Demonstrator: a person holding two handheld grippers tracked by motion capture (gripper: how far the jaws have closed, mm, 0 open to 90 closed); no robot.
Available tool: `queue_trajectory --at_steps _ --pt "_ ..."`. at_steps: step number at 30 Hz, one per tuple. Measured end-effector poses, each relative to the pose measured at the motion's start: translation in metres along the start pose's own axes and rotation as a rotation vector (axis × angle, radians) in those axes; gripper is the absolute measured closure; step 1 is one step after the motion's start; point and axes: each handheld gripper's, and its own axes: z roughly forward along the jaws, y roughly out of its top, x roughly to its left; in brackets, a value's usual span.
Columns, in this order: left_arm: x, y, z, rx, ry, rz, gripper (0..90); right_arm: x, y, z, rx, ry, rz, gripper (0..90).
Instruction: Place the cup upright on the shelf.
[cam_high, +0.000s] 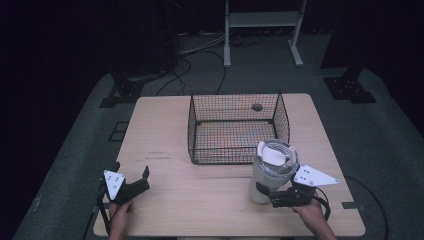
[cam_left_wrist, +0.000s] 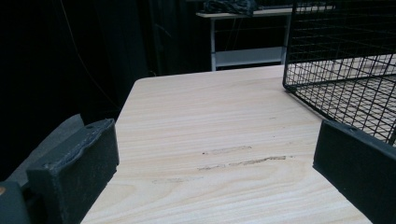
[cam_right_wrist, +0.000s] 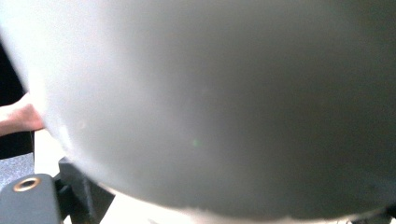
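Observation:
A tall white cylindrical container (cam_high: 270, 175) stands upright at the front right of the wooden table (cam_high: 165, 130), just in front of the wire basket's right corner. It has a white piece at its open top. My right gripper (cam_high: 268, 194) is shut on its lower body from the right. In the right gripper view the container's pale wall (cam_right_wrist: 210, 107) sits very close and blurred, with one black jaw at the lower left. My left gripper (cam_high: 132, 171) rests low at the front left, open with nothing between its fingers (cam_left_wrist: 74, 163), pointing across bare wood.
A black wire basket (cam_high: 232, 150) sits in the middle of the table; its near corner (cam_left_wrist: 341, 60) lies ahead and right of the left gripper. Dark floor, cables and a white frame (cam_high: 262, 20) lie beyond the far edge.

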Motion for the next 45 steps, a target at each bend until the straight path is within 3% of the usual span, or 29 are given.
queue_trajectory --at_steps 4,20,33,45 --pt "0.0 0.0 0.0 0.002 0.0 0.0 0.0 0.0 0.015 0.001 -0.006 0.023 -0.005 8.6" --pt "0.0 0.0 0.0 0.0 0.0 -0.003 0.0 -0.007 0.055 0.012 -0.03 0.039 -0.023 8.6" --pt "0.0 0.0 0.0 -0.003 -0.002 -0.003 0.0 -0.015 0.096 0.027 -0.074 0.062 -0.017 8.6" --pt "0.0 0.0 0.0 -0.003 -0.003 -0.008 0.0 -0.025 0.125 0.047 -0.073 0.065 -0.028 8.5"
